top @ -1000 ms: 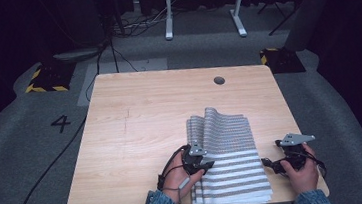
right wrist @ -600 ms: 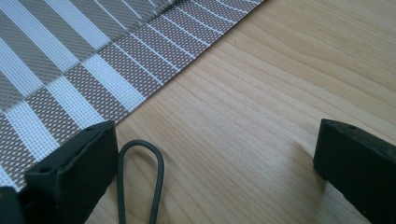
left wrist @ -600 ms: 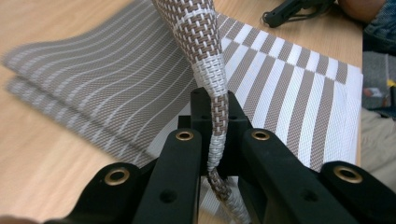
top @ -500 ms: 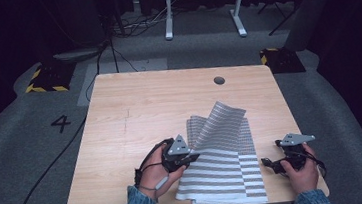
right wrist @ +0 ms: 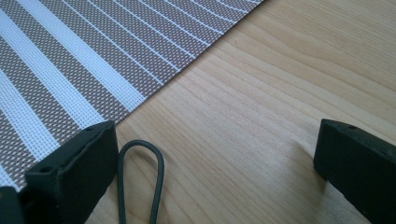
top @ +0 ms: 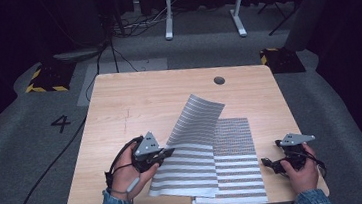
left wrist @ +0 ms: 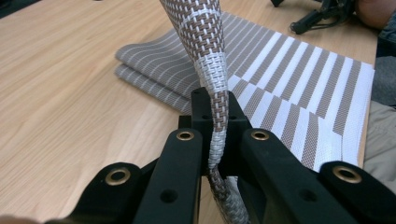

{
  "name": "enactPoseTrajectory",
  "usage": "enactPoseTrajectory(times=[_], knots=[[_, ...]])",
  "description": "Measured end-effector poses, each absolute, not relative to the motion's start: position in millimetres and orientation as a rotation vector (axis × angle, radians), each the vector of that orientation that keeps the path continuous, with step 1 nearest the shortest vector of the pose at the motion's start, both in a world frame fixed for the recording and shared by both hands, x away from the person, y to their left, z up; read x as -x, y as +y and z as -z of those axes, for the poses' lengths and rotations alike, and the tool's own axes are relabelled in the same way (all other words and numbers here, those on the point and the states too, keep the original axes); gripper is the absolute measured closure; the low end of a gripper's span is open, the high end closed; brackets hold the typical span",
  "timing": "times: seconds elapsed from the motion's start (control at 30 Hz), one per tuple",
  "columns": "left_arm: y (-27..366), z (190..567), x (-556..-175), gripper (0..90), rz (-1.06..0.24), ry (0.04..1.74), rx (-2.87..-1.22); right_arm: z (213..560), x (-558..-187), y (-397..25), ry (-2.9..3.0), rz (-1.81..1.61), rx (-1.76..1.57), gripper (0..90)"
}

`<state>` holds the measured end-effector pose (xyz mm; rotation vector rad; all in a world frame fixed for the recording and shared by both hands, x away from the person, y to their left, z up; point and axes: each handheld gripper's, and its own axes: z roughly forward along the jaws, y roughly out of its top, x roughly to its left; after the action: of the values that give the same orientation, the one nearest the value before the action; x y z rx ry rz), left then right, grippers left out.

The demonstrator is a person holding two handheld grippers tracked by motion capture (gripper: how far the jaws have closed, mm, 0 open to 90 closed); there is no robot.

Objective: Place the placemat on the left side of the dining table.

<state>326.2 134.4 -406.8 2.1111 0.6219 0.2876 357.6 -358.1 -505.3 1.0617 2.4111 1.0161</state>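
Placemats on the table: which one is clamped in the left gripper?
The top placemat, swung out to the left with its far corner raised. The left gripper pinches its edge, while the other placemats lie flat in the stack, untouched by the open right gripper.

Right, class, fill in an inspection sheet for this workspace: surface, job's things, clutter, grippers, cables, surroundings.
Surface: wooden table, light grain, round grommet hole near the far edge.
Job's things: stack of striped woven placemats at the near edge; top placemat lifted and peeled leftward.
Clutter: nothing seen.
Grippers: left gripper clamped on the top placemat's edge; right gripper open, resting on the table beside the stack.
Cables: black cable trailing off the table's left side.
Surroundings: grey carpet marked 4, white frame behind.
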Motion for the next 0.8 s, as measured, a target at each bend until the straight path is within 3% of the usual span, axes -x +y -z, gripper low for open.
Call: enactPoseTrajectory(times=[0.8], knots=[[204,427,-344,87.6,-0.333,0.844,-2.1,505,-358,-358,2.411,-1.018,-1.061,0.3]])
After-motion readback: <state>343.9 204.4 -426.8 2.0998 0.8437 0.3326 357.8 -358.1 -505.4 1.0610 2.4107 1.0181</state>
